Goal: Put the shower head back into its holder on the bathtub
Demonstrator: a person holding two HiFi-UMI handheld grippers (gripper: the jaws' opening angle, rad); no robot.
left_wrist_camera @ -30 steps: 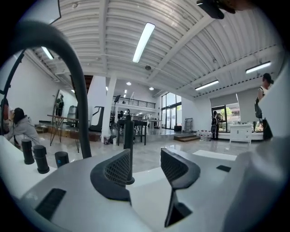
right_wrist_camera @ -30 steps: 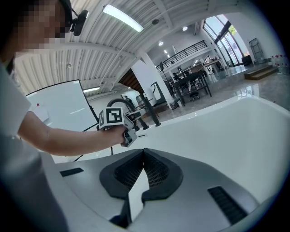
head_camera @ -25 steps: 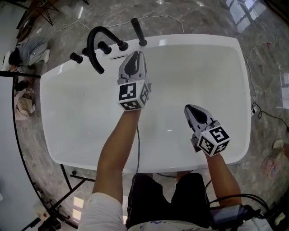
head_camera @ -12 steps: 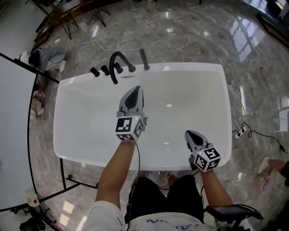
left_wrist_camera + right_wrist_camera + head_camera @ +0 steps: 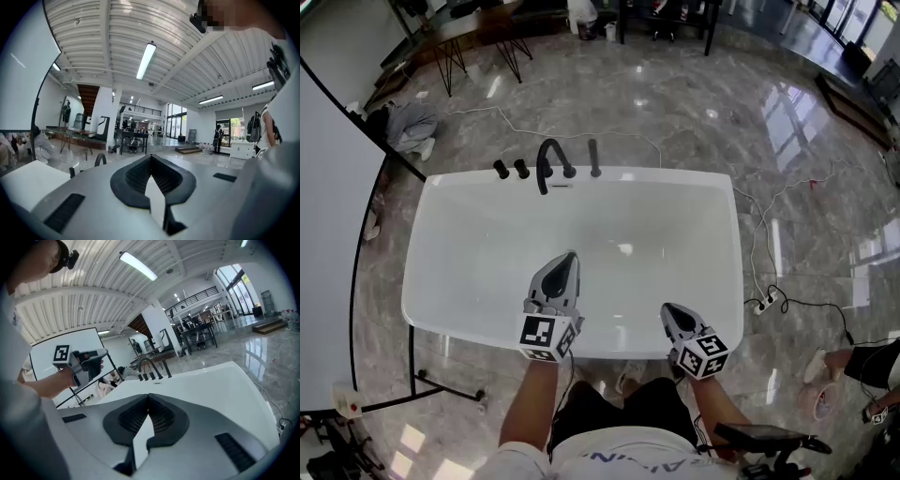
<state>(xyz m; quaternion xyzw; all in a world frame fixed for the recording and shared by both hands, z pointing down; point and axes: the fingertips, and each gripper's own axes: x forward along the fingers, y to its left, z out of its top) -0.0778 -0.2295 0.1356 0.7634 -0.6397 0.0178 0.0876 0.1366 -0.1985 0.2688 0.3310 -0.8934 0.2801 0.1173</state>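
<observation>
Bathtub: We look steeply down on a white bathtub (image 5: pixel 727 234) standing on a glossy grey marble floor (image 5: pixel 675 103). Its basin shows us bare white enamel and a few glints of light.
Far rim: A black arched spout (image 5: pixel 547 159) rises here, with two black knobs (image 5: pixel 511 169) to its left.
Shower head: The black shower head (image 5: pixel 594 157) stands upright on the far rim, just right of the spout. The right gripper view shows it the same way, as a short dark post beside the spout.
Around the tub: A white panel (image 5: pixel 328 234) leans in at the left, and a heap of clothing (image 5: pixel 411 127) lies on the floor behind it. A power strip (image 5: pixel 761 302) sits on the floor to the right of the tub.
In the way: Between our grippers and the fittings lies the open width of the basin.
Left gripper: The left gripper (image 5: pixel 566 262) hangs over the near side of the basin, jaws closed tip to tip and holding nothing.
Right gripper: The right gripper (image 5: pixel 667 307) hangs above the near rim, jaws pressed together with nothing between them.
Gap: The shower head is well apart from both grippers, across the tub and ahead of the space between them.
</observation>
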